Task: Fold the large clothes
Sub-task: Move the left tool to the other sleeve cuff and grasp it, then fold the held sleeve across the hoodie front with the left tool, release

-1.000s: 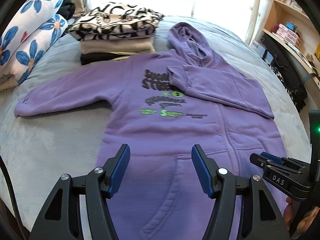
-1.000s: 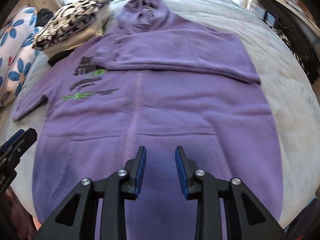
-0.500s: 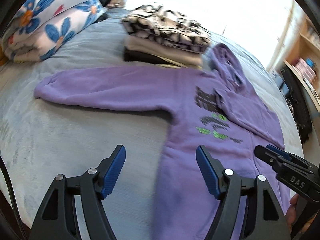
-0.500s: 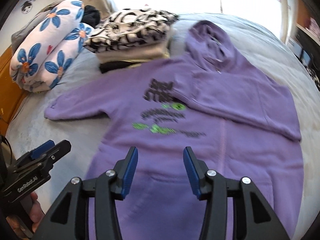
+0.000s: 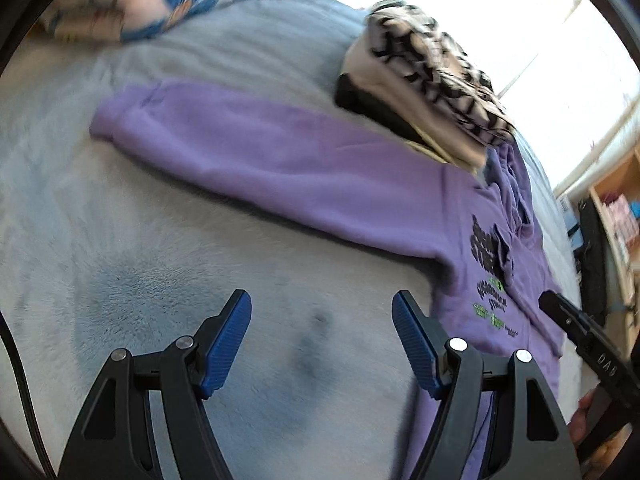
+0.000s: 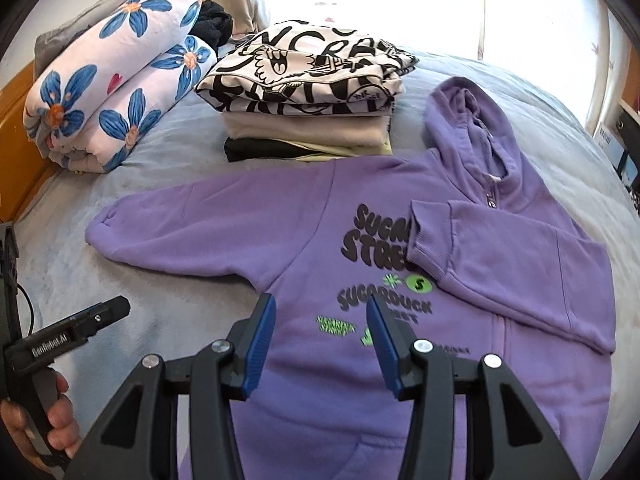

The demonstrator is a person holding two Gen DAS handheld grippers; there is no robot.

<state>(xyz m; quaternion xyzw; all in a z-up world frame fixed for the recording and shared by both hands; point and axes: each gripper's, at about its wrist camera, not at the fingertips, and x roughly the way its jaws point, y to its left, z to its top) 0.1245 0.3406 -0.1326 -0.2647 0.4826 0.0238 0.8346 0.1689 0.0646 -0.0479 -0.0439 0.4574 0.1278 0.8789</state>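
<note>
A purple hoodie (image 6: 400, 264) lies flat, front up, on the grey bed. Its right sleeve (image 6: 500, 256) is folded across the chest; its left sleeve (image 5: 260, 152) lies stretched out to the left, also seen in the right wrist view (image 6: 192, 224). My left gripper (image 5: 322, 312) is open and empty above bare blanket, short of the outstretched sleeve. My right gripper (image 6: 320, 312) is open and empty above the hoodie's chest print. The left gripper also shows in the right wrist view (image 6: 80, 324).
A stack of folded clothes (image 6: 308, 92) sits behind the hoodie, also in the left wrist view (image 5: 424, 76). A rolled floral quilt (image 6: 112, 92) lies at the back left. Shelves (image 5: 616, 216) stand past the bed's right side.
Both grippers have swung left. The left one has gone from over the hoodie's body to over bare blanket near the outstretched sleeve. The right one has opened wider.
</note>
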